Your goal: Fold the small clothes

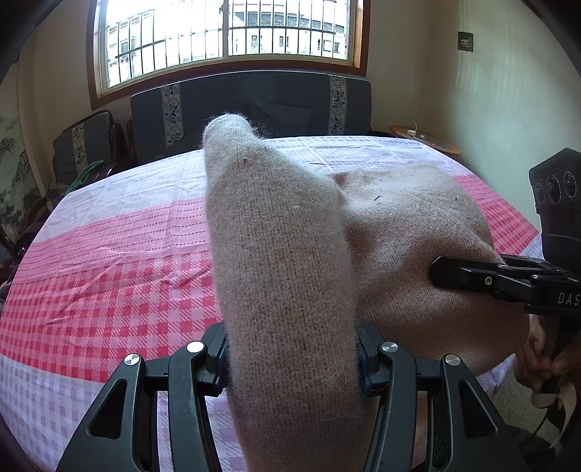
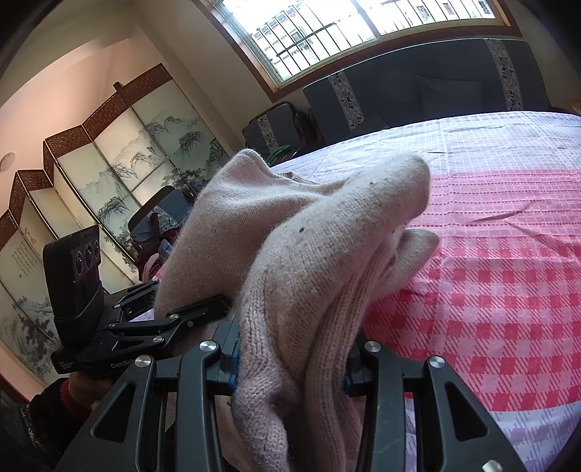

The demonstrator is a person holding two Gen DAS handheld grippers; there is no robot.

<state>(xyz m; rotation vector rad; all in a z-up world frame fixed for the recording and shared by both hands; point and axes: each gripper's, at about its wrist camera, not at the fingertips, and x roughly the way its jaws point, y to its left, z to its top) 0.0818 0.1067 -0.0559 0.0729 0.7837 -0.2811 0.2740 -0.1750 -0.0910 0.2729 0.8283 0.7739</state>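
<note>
Here, the biggest thing I see is the worktop (image 1: pixel 109 261), spread with a pink, red and lilac checked cloth (image 2: pixel 508 254) that fills most of both wrist views. Behind it stand a dark sofa (image 1: pixel 254 105) with patterned strips and a barred window (image 1: pixel 225 32), and my right wrist view also takes in a folding screen (image 2: pixel 109 152) painted with a landscape. Next in size is the beige knitted garment (image 1: pixel 283 254), which looks like a small woollen sweater, though I cannot tell its full shape. It is lifted up off the cloth and strung between my two tools, one thick bunched part rising straight ahead of the left camera. My left hand-held gripper (image 1: pixel 290 357) is clamped on that bunched part, its fingers pressing the knit from both sides. My right hand-held gripper (image 2: pixel 290 359) is likewise closed on a gathered fold of the same garment, just beside the left one.
</note>
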